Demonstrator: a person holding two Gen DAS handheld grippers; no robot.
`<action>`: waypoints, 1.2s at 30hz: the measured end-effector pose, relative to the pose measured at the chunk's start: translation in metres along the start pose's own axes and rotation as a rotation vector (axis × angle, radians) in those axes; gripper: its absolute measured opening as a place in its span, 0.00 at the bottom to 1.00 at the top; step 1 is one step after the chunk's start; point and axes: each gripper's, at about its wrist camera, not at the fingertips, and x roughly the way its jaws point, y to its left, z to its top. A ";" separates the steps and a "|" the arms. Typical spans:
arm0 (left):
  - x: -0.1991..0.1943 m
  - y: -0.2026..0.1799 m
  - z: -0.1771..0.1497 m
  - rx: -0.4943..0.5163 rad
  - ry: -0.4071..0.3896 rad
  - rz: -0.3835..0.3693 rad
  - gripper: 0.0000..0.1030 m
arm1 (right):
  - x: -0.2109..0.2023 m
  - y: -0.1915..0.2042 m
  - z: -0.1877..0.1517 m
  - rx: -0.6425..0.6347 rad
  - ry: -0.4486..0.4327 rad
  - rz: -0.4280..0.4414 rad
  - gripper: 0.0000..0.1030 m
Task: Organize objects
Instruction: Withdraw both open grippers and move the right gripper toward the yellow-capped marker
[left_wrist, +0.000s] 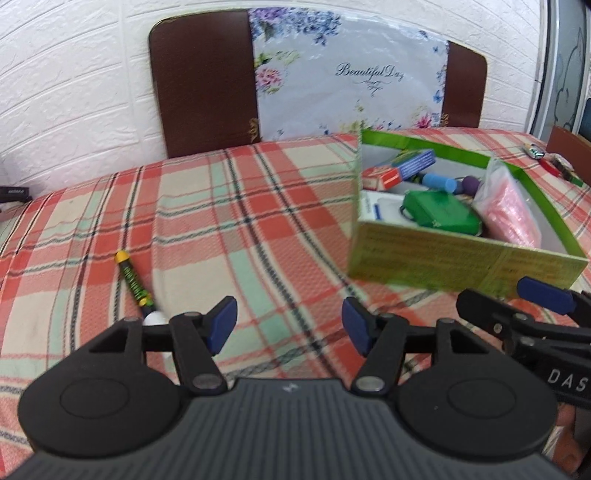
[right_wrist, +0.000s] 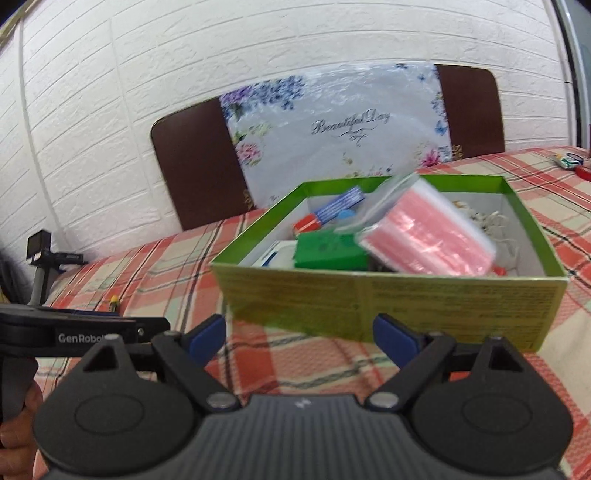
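Both jaws stand apart and empty: left gripper (left_wrist: 289, 325) about half spread, right gripper (right_wrist: 299, 334) wider, over bare plaid cloth (left_wrist: 229, 221). One pen (left_wrist: 135, 284) lies loose at ten o'clock of the left gripper; the green box (left_wrist: 436, 258), already holding items, sits at two o'clock. Judged step: fetching the pen, so the left must swing over and straddle it.

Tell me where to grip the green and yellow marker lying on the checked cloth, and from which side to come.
Grip the marker across its slim barrel near the middle, coming down from above with the jaws set crosswise to its length. It lies flat on the cloth, alone, yellow end away, so both long sides seem free. The left tool is open, empty and probably nearest.
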 end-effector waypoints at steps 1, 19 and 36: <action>0.000 0.004 -0.003 -0.004 0.005 0.008 0.63 | 0.001 0.004 -0.001 -0.006 0.009 0.007 0.88; -0.003 0.081 -0.032 -0.112 0.028 0.104 0.67 | 0.028 0.071 -0.022 -0.130 0.133 0.100 0.87; 0.005 0.154 -0.049 -0.185 0.020 0.242 0.72 | 0.063 0.139 -0.041 -0.297 0.222 0.186 0.89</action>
